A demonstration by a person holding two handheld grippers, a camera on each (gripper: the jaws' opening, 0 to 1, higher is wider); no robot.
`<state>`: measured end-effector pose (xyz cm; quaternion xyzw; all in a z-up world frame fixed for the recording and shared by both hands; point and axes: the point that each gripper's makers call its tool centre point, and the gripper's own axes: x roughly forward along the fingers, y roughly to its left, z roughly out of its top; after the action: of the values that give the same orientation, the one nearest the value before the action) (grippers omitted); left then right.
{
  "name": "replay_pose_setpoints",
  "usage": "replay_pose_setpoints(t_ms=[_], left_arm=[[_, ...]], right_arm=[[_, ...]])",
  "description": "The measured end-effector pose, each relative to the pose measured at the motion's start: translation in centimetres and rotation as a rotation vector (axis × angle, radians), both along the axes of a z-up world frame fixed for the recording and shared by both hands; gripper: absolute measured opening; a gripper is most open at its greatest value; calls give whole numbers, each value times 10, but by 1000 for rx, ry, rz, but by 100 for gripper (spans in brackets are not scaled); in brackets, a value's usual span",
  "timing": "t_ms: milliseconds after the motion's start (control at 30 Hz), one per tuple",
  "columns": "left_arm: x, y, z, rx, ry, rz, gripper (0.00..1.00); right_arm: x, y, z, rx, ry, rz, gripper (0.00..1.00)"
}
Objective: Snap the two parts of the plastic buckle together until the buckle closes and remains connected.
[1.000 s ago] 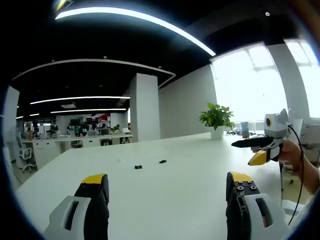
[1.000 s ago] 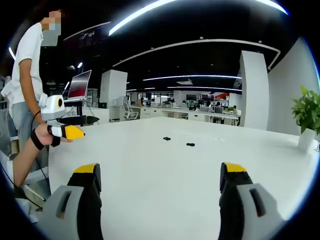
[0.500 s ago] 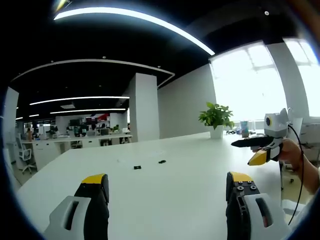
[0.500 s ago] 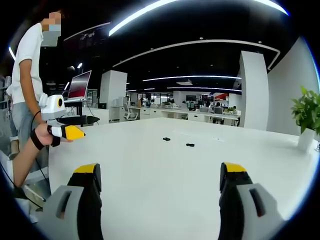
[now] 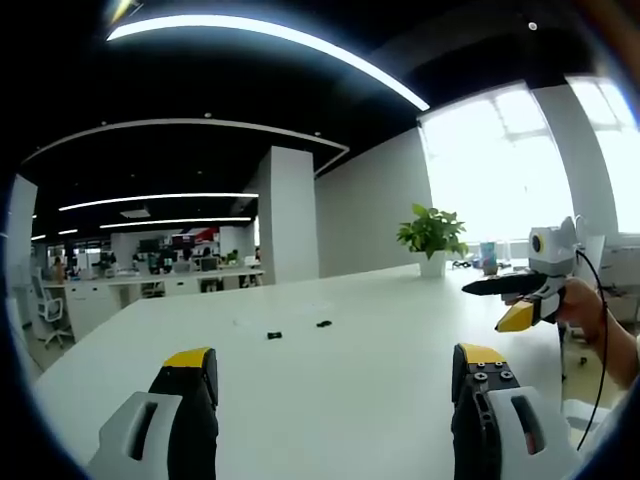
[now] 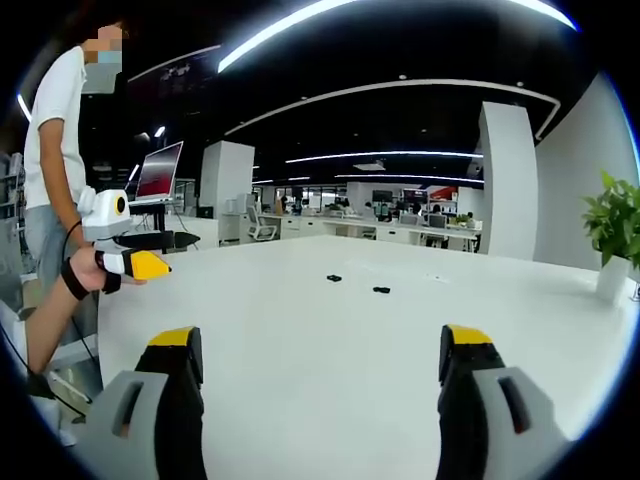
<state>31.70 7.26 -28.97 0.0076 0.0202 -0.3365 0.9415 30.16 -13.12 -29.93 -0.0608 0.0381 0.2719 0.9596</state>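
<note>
A wide white table [image 5: 380, 330] carries two small black buckle parts [image 5: 274, 335] [image 5: 324, 324], lying near each other but apart, far out on its top. A potted plant [image 5: 433, 240] stands at the far right edge. In the right gripper view the parts [image 6: 334, 277] [image 6: 381, 290] lie mid-table.

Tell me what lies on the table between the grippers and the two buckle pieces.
Nothing visible. Bare white table runs from the open left gripper to both buckle pieces, and likewise from the open right gripper.
</note>
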Motion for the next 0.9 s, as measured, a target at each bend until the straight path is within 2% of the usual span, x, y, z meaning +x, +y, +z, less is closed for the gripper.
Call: replay_pose_setpoints(t_ms=[500, 900], left_arm=[[-1, -4, 1, 0, -3, -12, 99], [-1, -4, 0, 1, -6, -11, 99]], right_arm=[[-1, 10, -2, -10, -4, 29, 99], [1, 8, -1, -17, -8, 24, 99]])
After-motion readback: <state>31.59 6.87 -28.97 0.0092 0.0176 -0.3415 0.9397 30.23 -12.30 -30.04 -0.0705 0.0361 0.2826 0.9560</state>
